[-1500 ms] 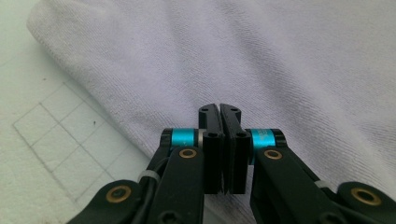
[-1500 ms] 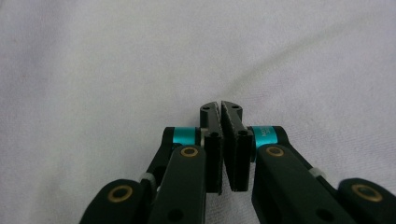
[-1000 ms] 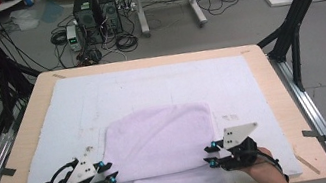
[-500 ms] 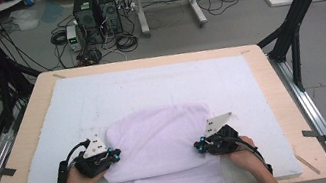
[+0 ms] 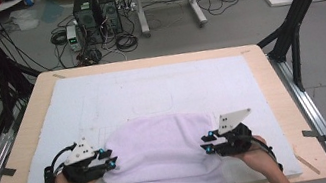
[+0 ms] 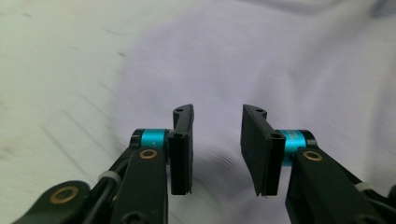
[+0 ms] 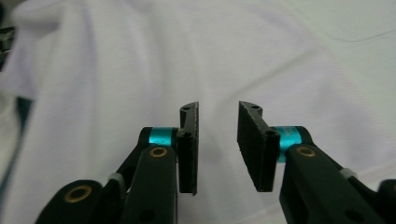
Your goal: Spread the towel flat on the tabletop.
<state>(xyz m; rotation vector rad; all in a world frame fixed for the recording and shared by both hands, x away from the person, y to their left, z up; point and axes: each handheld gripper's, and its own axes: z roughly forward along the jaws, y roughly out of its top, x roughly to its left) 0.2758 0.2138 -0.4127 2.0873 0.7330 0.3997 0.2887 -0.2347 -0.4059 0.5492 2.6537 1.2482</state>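
Since the earlier frames both grippers have shifted a little along the towel's sides and their jaws have just been opening again; the towel's far fold now lies rounder and further up the tabletop. The left gripper point(image 5: 110, 162) sits at the towel's point(image 5: 164, 165) left edge, the right gripper point(image 5: 207, 145) at its right edge — one on each side, likely so the cloth can be folded evenly; in both gripper views the jaws stand apart with nothing pinched between them, only lilac cloth beyond. The towel lies at the near middle of the tabletop on the white mat point(image 5: 116, 97), its lower end hanging over the near edge; that overhang probably needs drawing up. The far half of the mat is free — plenty of room to carry a fold forward; the side margins are narrower, bounded by the wooden board point(image 5: 278, 96).
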